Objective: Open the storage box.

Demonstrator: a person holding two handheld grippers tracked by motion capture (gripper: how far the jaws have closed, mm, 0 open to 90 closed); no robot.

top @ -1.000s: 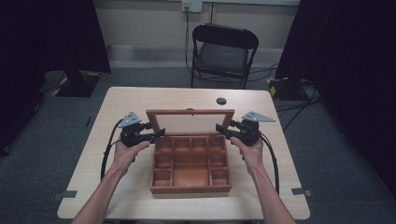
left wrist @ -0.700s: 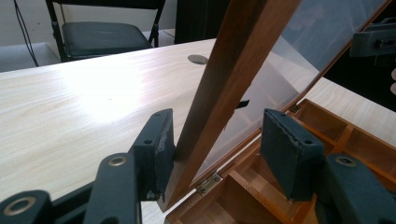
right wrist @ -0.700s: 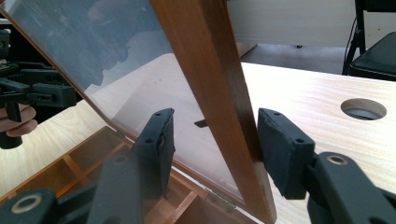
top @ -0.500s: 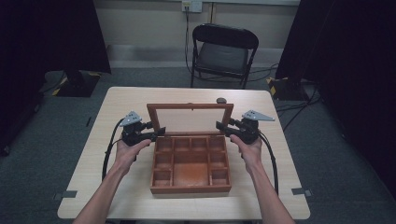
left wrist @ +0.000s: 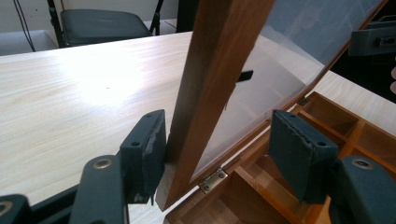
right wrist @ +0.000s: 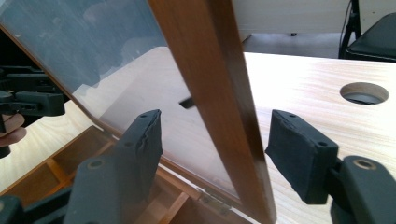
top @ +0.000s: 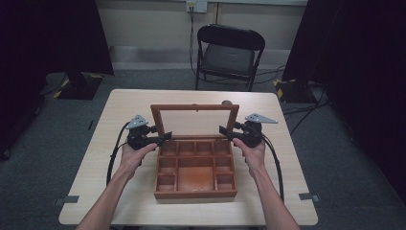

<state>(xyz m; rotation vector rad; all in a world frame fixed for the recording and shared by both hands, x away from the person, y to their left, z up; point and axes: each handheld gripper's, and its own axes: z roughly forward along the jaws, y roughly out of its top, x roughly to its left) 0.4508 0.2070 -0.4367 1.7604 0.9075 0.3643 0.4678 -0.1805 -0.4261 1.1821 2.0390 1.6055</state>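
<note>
Standing mid-table, the wooden box (top: 195, 172) has bare compartments and its glazed lid (top: 195, 120) raised at the far edge. The left gripper (top: 158, 139) and right gripper (top: 229, 131), jaws just opening, straddle the lid's side rails, released.

Cut off by the top edge of both gripper views: the upper part of the lid (left wrist: 219, 70). Partly hidden behind the lid's top rail in the high view: a round hole (top: 226, 102) in the desk (top: 119, 120). Cropped at the right edge of the right gripper view: the chair (right wrist: 373, 39). Too blurred through the lid's clear pane (right wrist: 93, 51) to identify: a small dark mark. Out of frame below: both elbows.
</note>
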